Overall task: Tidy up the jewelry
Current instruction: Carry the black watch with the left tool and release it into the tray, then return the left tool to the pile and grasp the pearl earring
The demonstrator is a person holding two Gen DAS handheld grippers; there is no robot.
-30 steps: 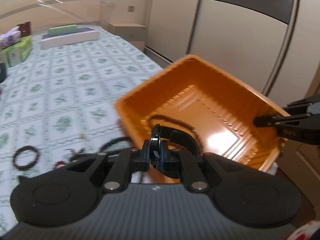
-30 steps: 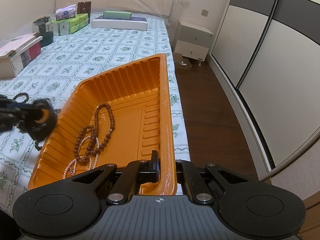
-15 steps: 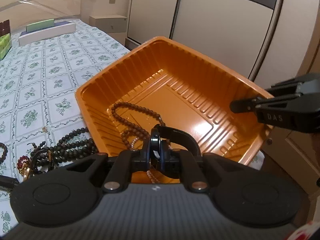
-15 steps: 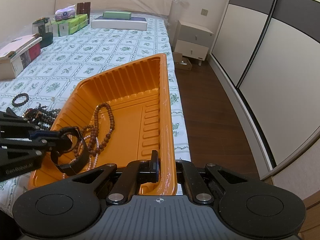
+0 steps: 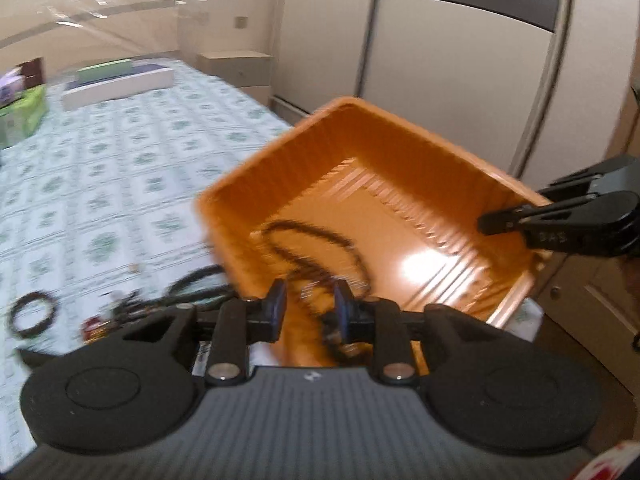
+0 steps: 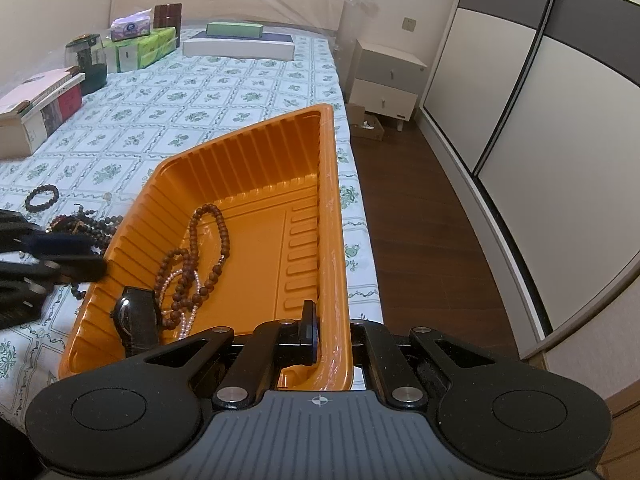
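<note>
Orange tray (image 6: pixel 332 208) steadied on the bed (image 6: pixel 208 92) by my right gripper (image 6: pixel 310 334), jaws clamped on its rim; left gripper (image 5: pixel 309 308) has just opened, watch (image 6: pixel 134 318) dropped beside beads (image 6: pixel 208 248) inside.

Both wrist views look down, close, from opposite sides, sharing the orange tray (image 5: pixel 400 184) (image 6: pixel 256 152) and bed (image 5: pixel 100 184) (image 6: pixel 200 80).

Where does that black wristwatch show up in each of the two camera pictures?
Left wrist view: bottom centre, a blurred dark shape, likely the black wristwatch, just behind the left gripper, whose jaws have just been opening.
Right wrist view: lower left, the watch lies in the tray's near corner beside the beads.
Shared landmark: the orange tray.
</note>
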